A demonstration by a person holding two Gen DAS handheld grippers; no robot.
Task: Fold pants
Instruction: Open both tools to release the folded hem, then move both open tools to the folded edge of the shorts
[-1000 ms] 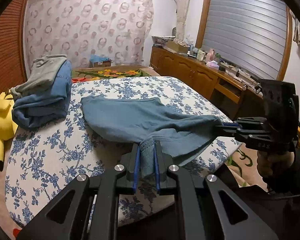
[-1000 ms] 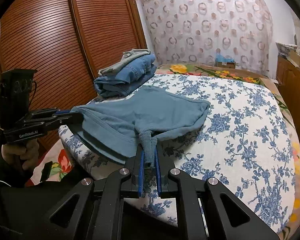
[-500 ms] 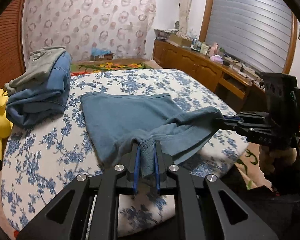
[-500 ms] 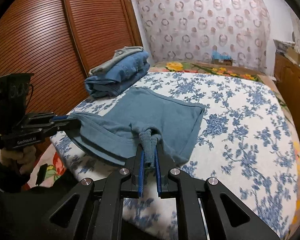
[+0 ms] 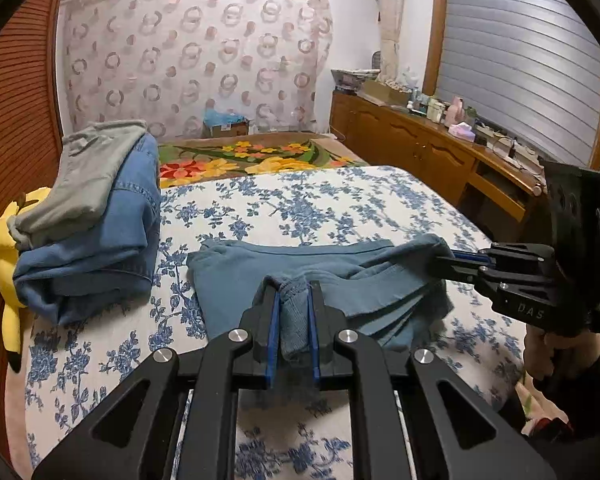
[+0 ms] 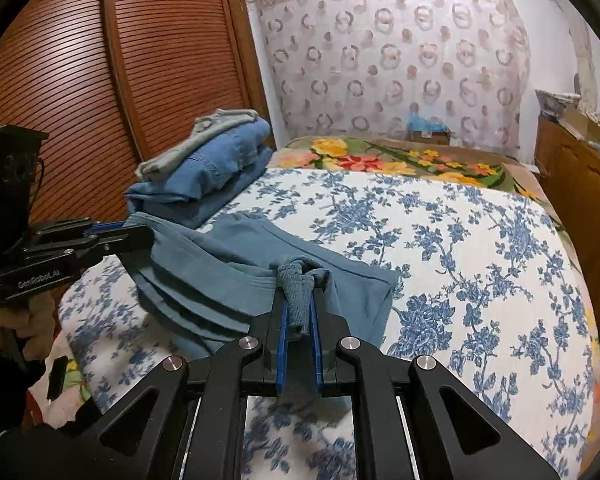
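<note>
Teal-blue pants [image 5: 236, 276] lie on the flower-print bed [image 5: 320, 204], their near part lifted and doubled over the far part. My left gripper [image 5: 293, 294] is shut on a bunched hem of the pants at the bottom of the left wrist view. My right gripper [image 5: 440, 259] comes in from the right there, shut on the other corner of the same edge. In the right wrist view the right gripper [image 6: 300, 300] pinches a roll of the pants [image 6: 220, 276], and the left gripper [image 6: 142, 236] clamps the cloth at the left. Both hold the edge just above the bed.
A stack of folded clothes [image 5: 96, 224], grey on top of denim, sits at the bed's left side, with a yellow plush toy [image 5: 2, 268] beside it. A wooden dresser [image 5: 420, 148] runs along the right wall. A slatted wardrobe [image 6: 100, 80] stands on the left. A flowered blanket [image 5: 252, 158] covers the far end.
Both grippers have carried the held edge of the pants forward over the bed. The spread cloth now looks shorter, with the lifted layers lying over its far part.
</note>
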